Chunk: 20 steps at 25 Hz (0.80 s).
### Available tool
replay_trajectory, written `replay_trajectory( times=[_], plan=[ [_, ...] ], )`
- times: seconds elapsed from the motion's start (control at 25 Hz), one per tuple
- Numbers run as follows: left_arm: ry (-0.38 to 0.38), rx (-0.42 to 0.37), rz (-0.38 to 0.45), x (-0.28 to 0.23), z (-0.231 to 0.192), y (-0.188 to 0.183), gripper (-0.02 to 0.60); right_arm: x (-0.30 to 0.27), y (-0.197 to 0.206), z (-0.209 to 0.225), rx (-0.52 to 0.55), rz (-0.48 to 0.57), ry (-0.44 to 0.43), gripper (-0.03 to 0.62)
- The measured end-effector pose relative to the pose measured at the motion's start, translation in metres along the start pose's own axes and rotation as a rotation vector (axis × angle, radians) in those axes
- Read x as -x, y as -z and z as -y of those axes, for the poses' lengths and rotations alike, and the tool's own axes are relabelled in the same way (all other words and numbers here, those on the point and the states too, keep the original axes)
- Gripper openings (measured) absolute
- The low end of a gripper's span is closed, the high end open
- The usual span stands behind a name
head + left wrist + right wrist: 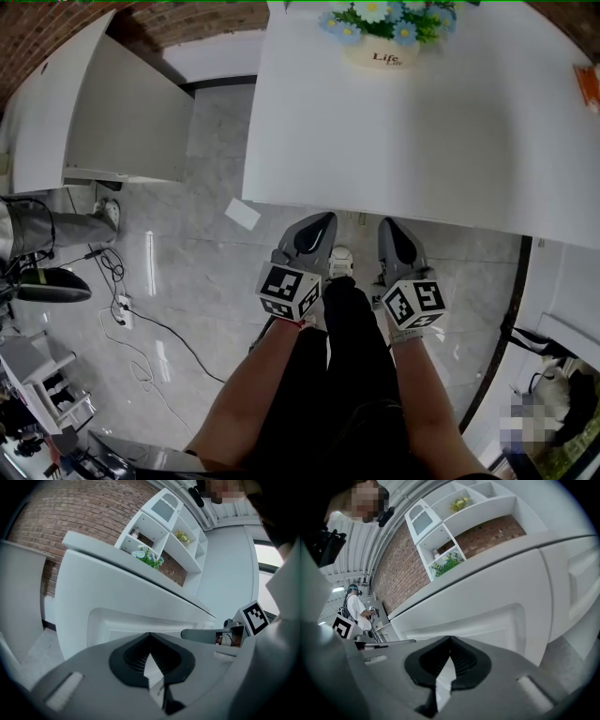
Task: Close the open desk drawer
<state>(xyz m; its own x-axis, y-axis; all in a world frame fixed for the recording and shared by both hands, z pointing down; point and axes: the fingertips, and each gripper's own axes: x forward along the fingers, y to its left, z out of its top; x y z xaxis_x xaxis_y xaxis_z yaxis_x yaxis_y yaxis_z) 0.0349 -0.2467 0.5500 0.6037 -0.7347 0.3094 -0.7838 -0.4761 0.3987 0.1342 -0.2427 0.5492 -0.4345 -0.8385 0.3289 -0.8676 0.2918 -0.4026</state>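
Gray plastic left tongs (pixel 323 225) and right tongs (pixel 392 230), both pressed together and empty, hang side by side just before the white recessed drawer front (pixel 140 623) under the white desk top (pixel 422 141), so the approach seems in hand, and next a straight forward push is needed.

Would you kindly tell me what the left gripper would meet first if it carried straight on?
Most likely the recessed white drawer front just ahead of the left gripper, below the desk top; how near it is, I cannot tell.
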Motion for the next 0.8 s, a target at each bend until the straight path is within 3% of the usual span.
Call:
replay_trajectory(
  times=[0.8],
  plan=[
    [0.058,-0.116,0.082,0.096,0.064,-0.081,0.002,0.107,-0.075,-0.077,0.186,0.121,-0.03,0.002]
  ],
)
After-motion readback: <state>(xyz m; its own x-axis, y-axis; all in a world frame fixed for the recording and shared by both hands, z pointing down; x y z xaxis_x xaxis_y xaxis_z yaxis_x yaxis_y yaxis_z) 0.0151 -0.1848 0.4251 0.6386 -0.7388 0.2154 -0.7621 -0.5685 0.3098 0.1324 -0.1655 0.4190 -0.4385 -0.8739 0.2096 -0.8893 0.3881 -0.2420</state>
